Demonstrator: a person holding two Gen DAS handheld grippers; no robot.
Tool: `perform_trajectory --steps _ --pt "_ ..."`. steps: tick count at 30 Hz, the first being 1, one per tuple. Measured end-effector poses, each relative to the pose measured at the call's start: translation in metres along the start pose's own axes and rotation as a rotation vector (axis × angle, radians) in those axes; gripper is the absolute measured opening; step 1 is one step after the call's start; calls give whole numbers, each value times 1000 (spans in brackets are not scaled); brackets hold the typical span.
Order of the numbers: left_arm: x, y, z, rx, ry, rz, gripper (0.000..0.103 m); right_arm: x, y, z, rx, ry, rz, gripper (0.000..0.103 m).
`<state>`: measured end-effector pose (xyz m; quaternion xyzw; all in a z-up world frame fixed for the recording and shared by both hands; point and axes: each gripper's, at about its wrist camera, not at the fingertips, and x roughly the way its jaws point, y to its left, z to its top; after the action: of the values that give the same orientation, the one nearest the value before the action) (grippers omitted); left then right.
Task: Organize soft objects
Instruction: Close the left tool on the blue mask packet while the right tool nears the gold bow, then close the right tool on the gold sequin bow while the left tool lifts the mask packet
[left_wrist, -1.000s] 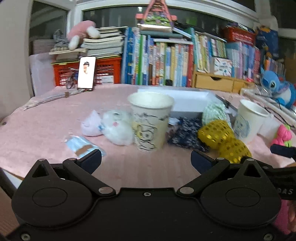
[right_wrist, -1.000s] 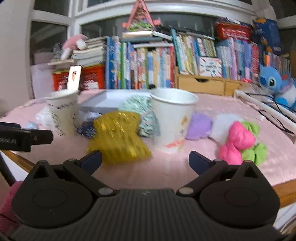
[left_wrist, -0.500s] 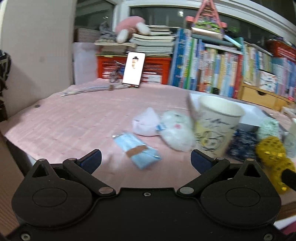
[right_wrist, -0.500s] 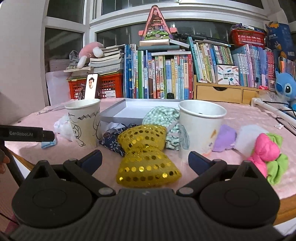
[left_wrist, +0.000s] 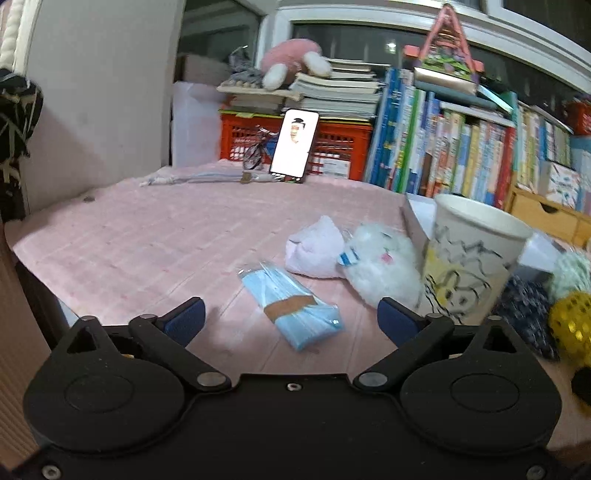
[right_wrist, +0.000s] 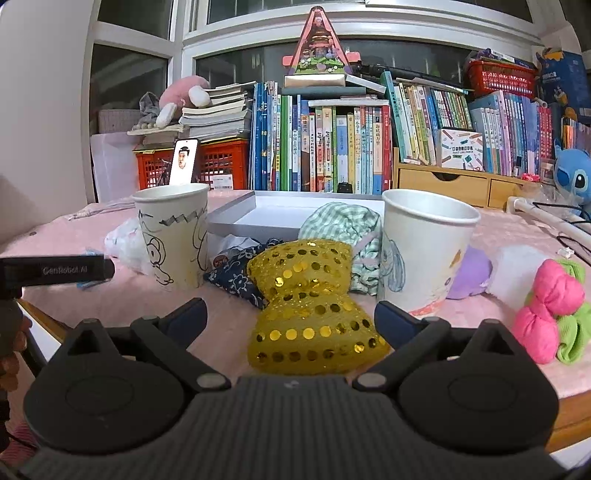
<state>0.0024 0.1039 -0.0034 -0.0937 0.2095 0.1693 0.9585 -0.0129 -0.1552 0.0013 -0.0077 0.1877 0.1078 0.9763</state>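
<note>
Left wrist: tongs wide over blue packet; right tongs wide — sequin bow between.

Phone propped against red crate; books behind.

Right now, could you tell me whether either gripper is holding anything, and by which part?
Nothing is held: the left gripper and right gripper both have open, empty jaws.

Yellow sequined bow, pink tablecloth
</note>
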Motion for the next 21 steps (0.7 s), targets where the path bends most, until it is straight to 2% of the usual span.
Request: perform_trajectory --steps 3,9,11,14,18,21 --pt "13 1 1 -24 27 6 89 2 3 0 -4 -9 -11 99" --pt "18 -9 -6 54 3 44 79 3 7 -3 -13 -29 -43 97" --pt "17 -13 -8 73 -10 36 73 5 8 -4 -19 -29 -49 97" --pt "13 -15 -10 85 -25 32 53 7 11 -6 -28 -29 -54 96" --pt "8 -15 -11 88 -30 16 51 8 12 -7 -33 -30 -58 93" --pt "5 -13 -11 90 -34 6 50 9 11 -8 -23 -24 -65 85"
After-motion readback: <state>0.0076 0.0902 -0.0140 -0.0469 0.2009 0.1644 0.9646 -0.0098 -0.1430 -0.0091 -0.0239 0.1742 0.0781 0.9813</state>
